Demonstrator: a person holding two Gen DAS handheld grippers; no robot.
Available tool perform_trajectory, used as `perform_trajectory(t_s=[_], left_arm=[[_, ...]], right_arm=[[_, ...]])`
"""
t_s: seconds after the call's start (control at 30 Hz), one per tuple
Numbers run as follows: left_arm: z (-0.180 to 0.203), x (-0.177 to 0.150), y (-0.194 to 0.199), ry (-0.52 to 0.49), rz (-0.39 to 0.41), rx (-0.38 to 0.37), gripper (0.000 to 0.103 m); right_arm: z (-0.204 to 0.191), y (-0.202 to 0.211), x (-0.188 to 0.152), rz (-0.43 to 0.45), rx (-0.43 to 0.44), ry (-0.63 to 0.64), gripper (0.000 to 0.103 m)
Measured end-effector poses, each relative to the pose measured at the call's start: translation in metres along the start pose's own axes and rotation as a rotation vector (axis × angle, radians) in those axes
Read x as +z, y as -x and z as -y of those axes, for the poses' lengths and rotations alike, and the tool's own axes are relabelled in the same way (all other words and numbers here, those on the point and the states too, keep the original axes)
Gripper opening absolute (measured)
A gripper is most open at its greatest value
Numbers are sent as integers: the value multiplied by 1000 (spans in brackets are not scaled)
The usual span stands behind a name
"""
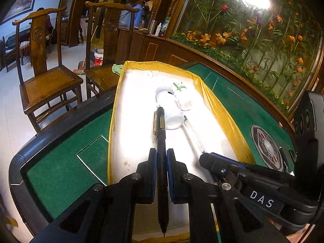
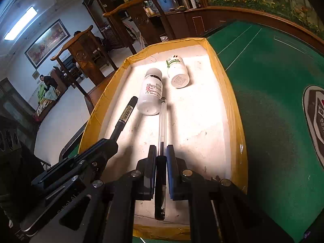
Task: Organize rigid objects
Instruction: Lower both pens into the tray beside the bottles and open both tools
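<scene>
A white tray with a yellow taped rim (image 1: 214, 101) (image 2: 226, 77) lies on the green table. My left gripper (image 1: 161, 154) is shut on a black pen (image 1: 161, 129) (image 2: 125, 115), held over the tray's near end with its cap pointing at the bottles. My right gripper (image 2: 161, 149) is shut on a clear pen (image 2: 162, 121) (image 1: 192, 133), just to the right of the black one. Two white bottles lie on their sides further in: a larger one (image 1: 170, 109) (image 2: 150, 93) and a green-labelled one (image 1: 181, 95) (image 2: 177, 70).
The green felt table (image 1: 66, 168) (image 2: 273, 101) has a black raised edge and a round emblem (image 1: 267, 149) at right. Two wooden chairs (image 1: 46, 77) stand beyond the tray's far left. A glass panel with flowers (image 1: 253, 40) backs the table.
</scene>
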State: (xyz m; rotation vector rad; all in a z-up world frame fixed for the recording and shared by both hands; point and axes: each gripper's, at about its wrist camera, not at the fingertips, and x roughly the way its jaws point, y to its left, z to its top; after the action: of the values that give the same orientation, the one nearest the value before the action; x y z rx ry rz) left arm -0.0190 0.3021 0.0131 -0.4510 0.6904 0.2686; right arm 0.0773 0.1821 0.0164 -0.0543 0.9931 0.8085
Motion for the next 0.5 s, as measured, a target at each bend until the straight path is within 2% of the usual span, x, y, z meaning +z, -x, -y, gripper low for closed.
perform_trajectory(t_s=[0.3,0.37,0.43,0.5], left_arm=[[2,-1,0,-9,-5,11,11],[2,-1,1,0,-9,3,19],[2,-1,3,8,-7,-6,33],[3,-1,5,4,-1,-1,35]], right_arm=[[-1,0,1,-8,7,10,10],[0,0,1,-7,10,6,10],[1,1,2,-6,16,2,10],[2,4,3,2,20,-5,10]])
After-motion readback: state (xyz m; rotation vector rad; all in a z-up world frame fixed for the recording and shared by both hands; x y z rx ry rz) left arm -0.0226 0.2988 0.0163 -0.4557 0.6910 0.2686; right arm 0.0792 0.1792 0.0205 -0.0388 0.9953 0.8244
